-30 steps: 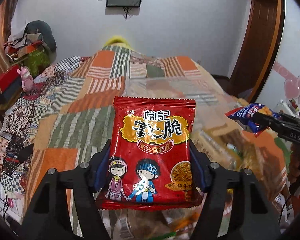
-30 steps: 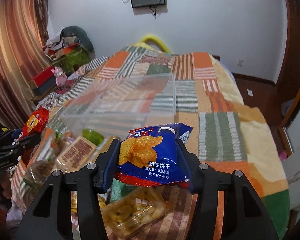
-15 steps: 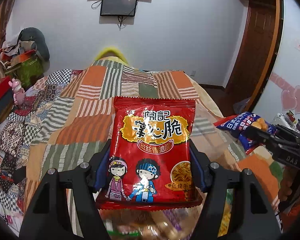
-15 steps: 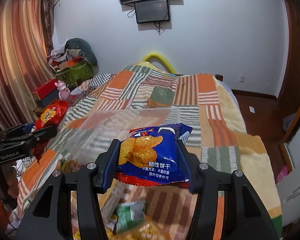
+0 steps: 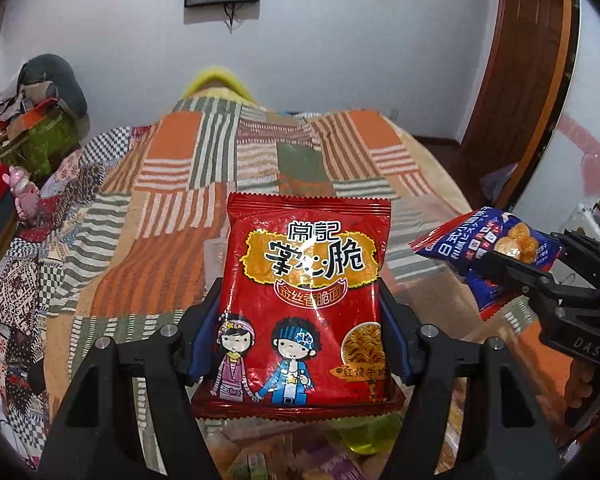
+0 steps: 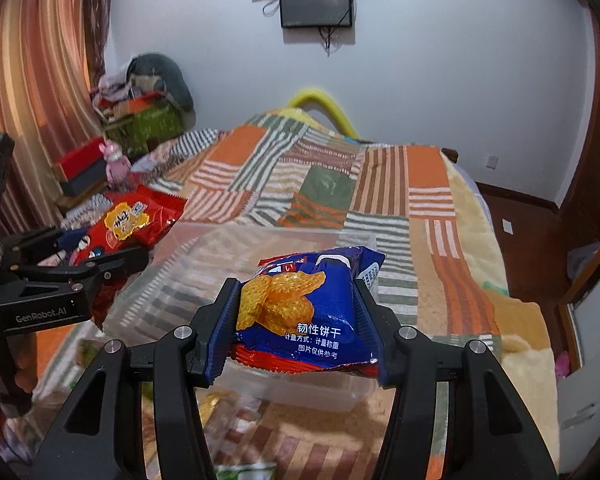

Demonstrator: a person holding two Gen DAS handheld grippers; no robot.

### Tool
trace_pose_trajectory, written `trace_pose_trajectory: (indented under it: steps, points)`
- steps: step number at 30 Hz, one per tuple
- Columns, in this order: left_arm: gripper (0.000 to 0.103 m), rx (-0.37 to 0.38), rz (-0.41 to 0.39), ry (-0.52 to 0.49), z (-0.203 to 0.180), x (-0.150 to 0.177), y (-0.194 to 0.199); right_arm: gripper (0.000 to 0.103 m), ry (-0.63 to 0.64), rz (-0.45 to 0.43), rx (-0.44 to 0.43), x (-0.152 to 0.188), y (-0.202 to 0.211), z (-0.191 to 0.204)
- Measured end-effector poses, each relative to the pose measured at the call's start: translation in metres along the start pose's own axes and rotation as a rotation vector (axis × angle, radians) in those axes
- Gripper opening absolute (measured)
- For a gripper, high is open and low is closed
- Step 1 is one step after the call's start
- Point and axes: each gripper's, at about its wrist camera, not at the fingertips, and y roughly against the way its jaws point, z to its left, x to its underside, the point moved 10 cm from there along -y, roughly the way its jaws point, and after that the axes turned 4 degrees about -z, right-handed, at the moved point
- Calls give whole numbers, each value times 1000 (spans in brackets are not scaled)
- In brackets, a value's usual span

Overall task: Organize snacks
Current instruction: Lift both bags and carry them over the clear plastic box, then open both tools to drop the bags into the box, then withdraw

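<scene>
Snacks are held up over a bed [image 6: 420, 184] covered by a patchwork blanket [image 5: 172, 216] of orange, green and striped squares, which fills the middle of both views. On the blanket lies a clear plastic container [image 6: 228, 280], seen in the right wrist view at about 10 o'clock from the blue packet, its far rim running across behind that packet. The left hand-held gripper [image 5: 302, 334] is clamped on a red noodle snack packet [image 5: 306, 304], which stands upright between the blue pads with its cartoon front facing the camera. The right hand-held gripper [image 6: 298, 320] is closed on a blue biscuit packet [image 6: 308, 308], gripped at both sides and tilted slightly. In the left wrist view that blue packet sits at 3 o'clock, well apart from the red one. More wrapped snacks [image 6: 240, 468] lie blurred at 6 o'clock below the fingers.
</scene>
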Motion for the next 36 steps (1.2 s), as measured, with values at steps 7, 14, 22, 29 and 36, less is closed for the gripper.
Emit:
trace_pose_trajectory:
  steps: [7,14,22,29,36]
  points:
    - [69,19,77,6,-4,7,-24,53,17,74,-16,9,-21,1]
    - [73,37,70,-12,-12,7,-12,61,33,57,-23,2,-7,4]
    - [79,19,-1,17,-5,-1,42,64,22,-2,-23,-8,33,2]
    - [88,-24,-45,27,12,15,94,67,1,-32,-18,0,70,3]
    - [91,-69,-5,50,31,66,122,72,-21,-21,-5,26,96,3]
